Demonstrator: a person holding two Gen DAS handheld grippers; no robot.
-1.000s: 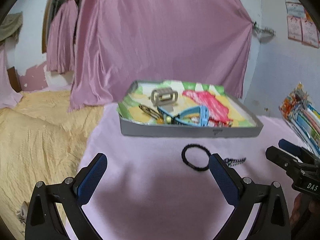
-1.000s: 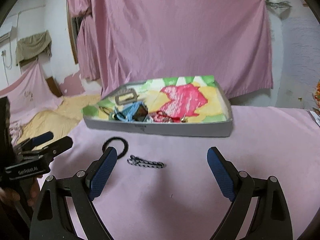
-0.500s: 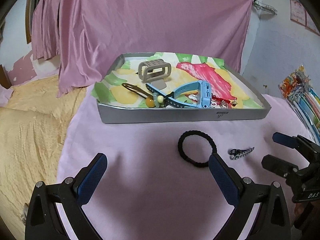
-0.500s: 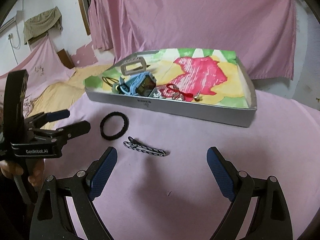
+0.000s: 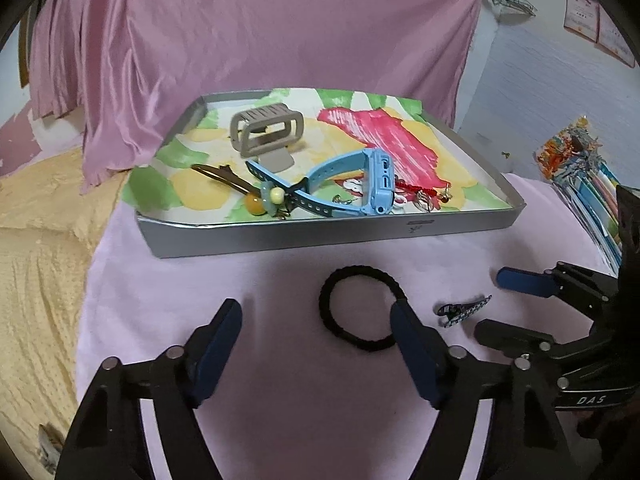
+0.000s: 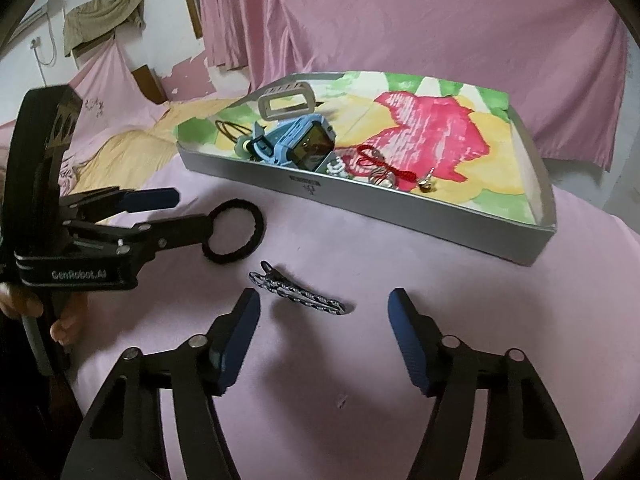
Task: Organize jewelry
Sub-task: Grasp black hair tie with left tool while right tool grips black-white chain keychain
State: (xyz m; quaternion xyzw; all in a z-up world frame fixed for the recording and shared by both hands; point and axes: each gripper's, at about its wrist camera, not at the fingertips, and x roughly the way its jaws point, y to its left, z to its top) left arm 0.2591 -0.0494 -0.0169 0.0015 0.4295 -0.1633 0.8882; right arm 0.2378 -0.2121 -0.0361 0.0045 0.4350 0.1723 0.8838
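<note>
Right wrist view alone shows hand [image 6: 60,320] gripping left gripper [image 6: 192,216].

A pink-covered worktop [image 5: 208,280] carries a grey tray [image 5: 320,236], a black hair tie [image 5: 360,308] and a patterned hair clip [image 5: 464,310].

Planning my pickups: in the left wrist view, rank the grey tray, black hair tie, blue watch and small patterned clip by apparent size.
1. grey tray, largest by far.
2. blue watch.
3. black hair tie; it lies nearer the camera, so its gap to the watch is unsure.
4. patterned clip, smallest.
</note>
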